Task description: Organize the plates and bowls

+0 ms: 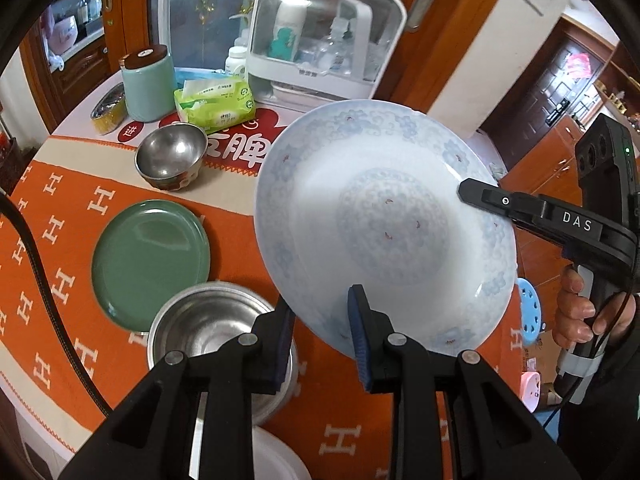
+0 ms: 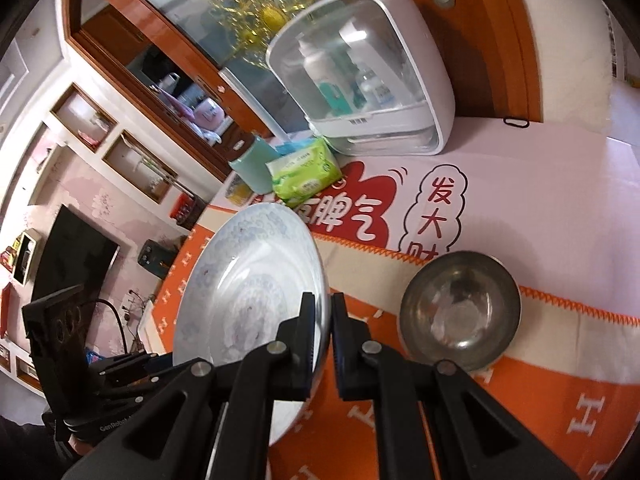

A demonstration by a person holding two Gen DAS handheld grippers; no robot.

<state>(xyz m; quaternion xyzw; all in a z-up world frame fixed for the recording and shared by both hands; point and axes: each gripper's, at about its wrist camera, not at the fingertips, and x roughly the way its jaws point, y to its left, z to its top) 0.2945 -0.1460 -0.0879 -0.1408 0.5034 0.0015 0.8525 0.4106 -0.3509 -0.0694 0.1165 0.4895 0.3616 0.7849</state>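
Item: patterned plate [image 1: 384,224], white with pale blue pattern, held tilted clear above the worktop [image 1: 48,216]. Left claw [image 1: 320,332] pinches its near rim; right claw [image 2: 322,320], pressed nearly together, pinches the opposite rim.

Likely destination: green plate [image 1: 150,264], flat on the orange cloth, down and left of the held plate, nearer the left hand.

Left view only: green plate, large steel bowl [image 1: 216,324] just beside it.

Both views: small steel bowl [image 2: 460,310], empty, well apart from the plate.
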